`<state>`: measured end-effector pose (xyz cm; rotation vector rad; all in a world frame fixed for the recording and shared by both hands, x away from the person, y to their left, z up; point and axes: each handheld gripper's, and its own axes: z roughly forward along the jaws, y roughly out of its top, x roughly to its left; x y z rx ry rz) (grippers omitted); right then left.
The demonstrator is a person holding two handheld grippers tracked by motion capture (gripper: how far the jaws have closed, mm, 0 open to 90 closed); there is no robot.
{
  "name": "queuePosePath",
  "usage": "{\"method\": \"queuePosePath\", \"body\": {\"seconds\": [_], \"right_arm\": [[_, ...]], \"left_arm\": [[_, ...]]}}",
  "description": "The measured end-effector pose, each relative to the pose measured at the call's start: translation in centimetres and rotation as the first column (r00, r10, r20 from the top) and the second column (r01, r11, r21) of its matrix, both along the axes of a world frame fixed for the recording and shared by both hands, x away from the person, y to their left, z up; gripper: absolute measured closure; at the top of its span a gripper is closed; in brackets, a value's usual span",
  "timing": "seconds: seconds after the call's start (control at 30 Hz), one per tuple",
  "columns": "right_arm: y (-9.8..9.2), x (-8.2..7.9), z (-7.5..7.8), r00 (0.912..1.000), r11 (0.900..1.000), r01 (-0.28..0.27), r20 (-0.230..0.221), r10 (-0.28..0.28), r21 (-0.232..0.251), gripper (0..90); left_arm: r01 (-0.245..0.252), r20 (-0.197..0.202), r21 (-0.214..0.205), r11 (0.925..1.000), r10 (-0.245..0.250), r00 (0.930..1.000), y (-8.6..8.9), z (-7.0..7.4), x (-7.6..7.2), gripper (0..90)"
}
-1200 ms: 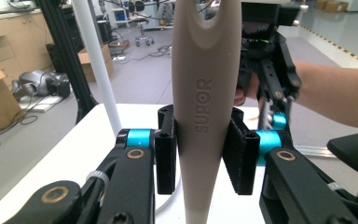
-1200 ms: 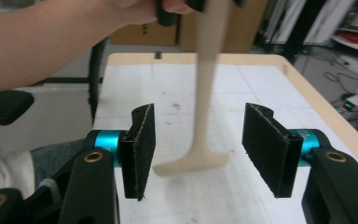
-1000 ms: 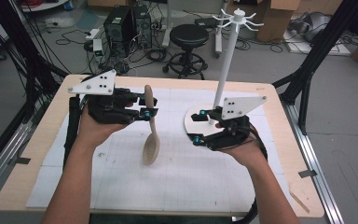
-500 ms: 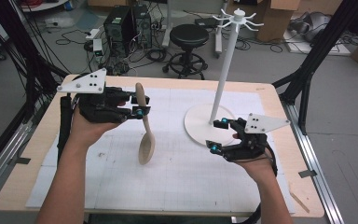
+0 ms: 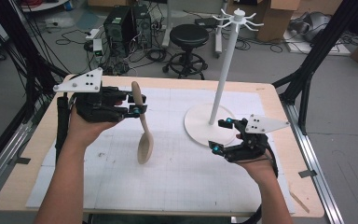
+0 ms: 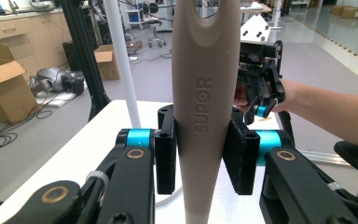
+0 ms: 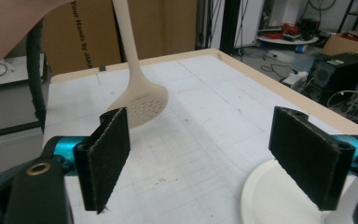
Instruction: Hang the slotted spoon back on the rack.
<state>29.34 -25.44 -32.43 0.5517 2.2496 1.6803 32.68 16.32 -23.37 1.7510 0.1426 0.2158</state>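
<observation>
A beige slotted spoon (image 5: 144, 140) hangs bowl-down over the white mat, its bowl tip at or just above the surface. My left gripper (image 5: 137, 108) is shut on its handle (image 6: 205, 107), which carries raised lettering; the pads press both sides. A tall white hook stand (image 5: 223, 70) rises from a round base (image 5: 200, 126) right of centre. My right gripper (image 5: 218, 136) sits low at the base's near right edge. Its jaws have just been opening and stand open with nothing between them. In the right gripper view the spoon bowl (image 7: 142, 105) lies ahead past the open pads (image 7: 107, 154).
The white gridded mat (image 5: 177, 177) covers most of the wooden table (image 5: 279, 98). The stand's base (image 7: 279, 200) lies under my right jaw. Beyond the far edge are a stool (image 5: 189, 37) and computer cases (image 5: 126, 23). Black frame posts flank both sides.
My right gripper moved right and toward the near edge, sinking beside the stand's base, and its jaws spread wider. The left gripper and spoon stayed about where they were.
</observation>
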Motion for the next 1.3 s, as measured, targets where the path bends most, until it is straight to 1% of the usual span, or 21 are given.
{"method": "queuePosePath", "body": {"seconds": [0.13,0.17,0.23,0.33,0.4,0.43,0.47,0.53,0.67,0.7,0.87,0.9,0.93,0.97,1.03,1.1,1.17,1.2,1.23,1.3], "right_arm": [[-0.1,0.0,-0.1,1.0,1.0,0.006,-0.004,-0.006,-0.001,17.8],[-0.1,0.0,-0.1,1.0,1.0,0.006,-0.004,-0.006,-0.002,17.8],[-0.2,0.0,-0.1,1.0,1.0,0.009,-0.003,-0.009,-0.002,17.6],[-0.2,0.0,-0.1,0.9999,0.9999,0.01,0.005,-0.01,0.0,17.6],[-0.2,0.0,-0.1,1.0,1.0,0.006,0.001,-0.006,-0.001,17.6],[-0.1,-0.1,-0.1,1.0,1.0,0.005,0.001,-0.005,-0.003,17.6],[-0.1,-0.1,-0.1,1.0,1.0,0.006,-0.001,-0.006,-0.004,17.6],[-0.1,-0.1,-0.1,1.0,1.0,0.004,0.005,-0.004,0.0,17.6],[-0.1,-0.2,-0.1,1.0,1.0,0.003,0.001,-0.003,0.001,17.6],[-0.1,-0.2,-0.1,1.0,1.0,0.001,0.0,-0.001,0.002,17.5],[-0.2,-0.2,-0.3,1.0,1.0,0.006,-0.001,-0.006,0.0,17.6],[-0.2,-0.2,-0.3,1.0,1.0,0.007,-0.004,-0.006,0.001,17.6],[-0.3,-0.2,-0.3,1.0,1.0,0.005,-0.003,-0.005,0.0,17.6],[-0.3,-0.2,-0.3,1.0,1.0,0.005,-0.003,-0.005,0.001,17.6],[-0.3,-0.2,-0.3,1.0,1.0,0.005,-0.003,-0.005,0.001,17.5],[-0.4,-0.1,-0.4,1.0,1.0,0.007,-0.007,-0.007,0.002,17.6],[-0.4,-0.1,-0.4,1.0,1.0,0.006,-0.007,-0.006,0.001,17.5],[-0.5,-0.1,-0.5,0.9999,1.0,0.007,-0.008,-0.007,0.003,17.5],[-0.5,-0.2,-0.4,0.9999,1.0,0.008,-0.009,-0.008,0.004,17.5],[-0.5,-0.2,-0.4,1.0,1.0,0.005,-0.005,-0.005,0.006,17.6]], "left_arm": [[-0.015,-0.014,-0.021,0.9997,0.015,0.9998,0.3,0.0,0.5,68.4],[-0.015,-0.022,-0.028,0.9995,0.015,0.9996,0.3,-0.1,0.9,68.4],[-0.022,-0.028,-0.031,0.9993,0.021,0.9994,0.2,0.0,1.1,68.4],[-0.044,-0.032,-0.011,0.999,0.043,0.9986,-0.2,0.4,1.7,68.4],[-0.05,-0.034,-0.012,0.9987,0.05,0.9982,-0.3,0.5,1.9,68.4],[-0.05,-0.034,-0.012,0.9987,0.049,0.9982,-0.6,0.9,2.4,68.4],[-0.05,-0.034,-0.012,0.9987,0.049,0.9982,-0.6,0.9,2.4,68.4],[-0.049,-0.037,-0.014,0.9987,0.048,0.9981,-1.0,1.2,2.9,68.4],[-0.043,-0.042,-0.013,0.999,0.042,0.9982,-2.0,1.9,4.1,68.4],[-0.038,-0.043,-0.004,0.9993,0.038,0.9984,-2.6,2.2,4.6,68.4],[-0.03,-0.043,0.004,0.9996,0.03,0.9986,-3.9,3.0,5.5,68.4],[-0.028,-0.037,0.019,0.9994,0.029,0.9989,-4.6,3.5,6.0,68.4],[-0.028,-0.037,0.019,0.9994,0.029,0.9989,-4.6,3.5,6.0,68.4],[-0.026,-0.032,0.029,0.9992,0.027,0.9991,-5.2,4.0,6.4,68.4],[-0.026,-0.032,0.028,0.9993,0.027,0.9991,-5.4,4.1,6.5,68.4],[-0.027,-0.029,0.039,0.9989,0.028,0.9992,-5.8,4.7,7.0,68.4],[-0.02,-0.025,0.029,0.9994,0.021,0.9995,-6.2,5.1,7.4,68.4],[-0.019,-0.023,0.025,0.9995,0.019,0.9995,-6.5,5.4,7.9,68.4],[-0.019,-0.023,0.025,0.9995,0.019,0.9995,-6.5,5.4,7.9,68.4],[-0.019,-0.024,0.027,0.9995,0.019,0.9995,-6.9,5.9,8.4,68.5]]}}
